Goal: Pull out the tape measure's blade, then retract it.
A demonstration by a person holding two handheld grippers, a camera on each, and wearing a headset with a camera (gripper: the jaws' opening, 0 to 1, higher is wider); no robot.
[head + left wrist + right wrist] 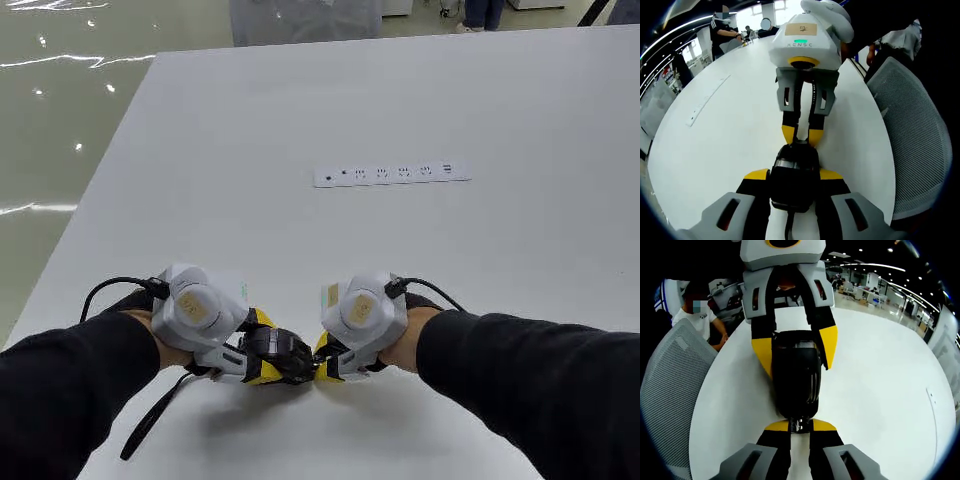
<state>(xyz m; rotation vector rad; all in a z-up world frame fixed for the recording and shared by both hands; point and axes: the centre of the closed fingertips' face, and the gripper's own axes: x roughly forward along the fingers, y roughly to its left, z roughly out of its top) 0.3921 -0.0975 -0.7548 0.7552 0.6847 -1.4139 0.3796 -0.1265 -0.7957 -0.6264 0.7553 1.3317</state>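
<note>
While clamped between left hand-held gripper point(794, 176) and right hand-held gripper point(799, 426), one tape measure point(796, 375) on one table point(400, 280).

Table point(300, 110): carries everything below.
Tape measure point(281, 352): near the table's front edge, between the 2 grippers.
Left gripper point(794, 175): left of it, fingers on both sides of its case.
Right gripper point(800, 426): right of it, facing the left gripper, fingers pinched at its end.
Power strip point(391, 173): well behind, slightly right.
Strap point(150, 420): on the table, front-left of the left gripper.
Chair point(920, 145): beside the table's edge.
</note>
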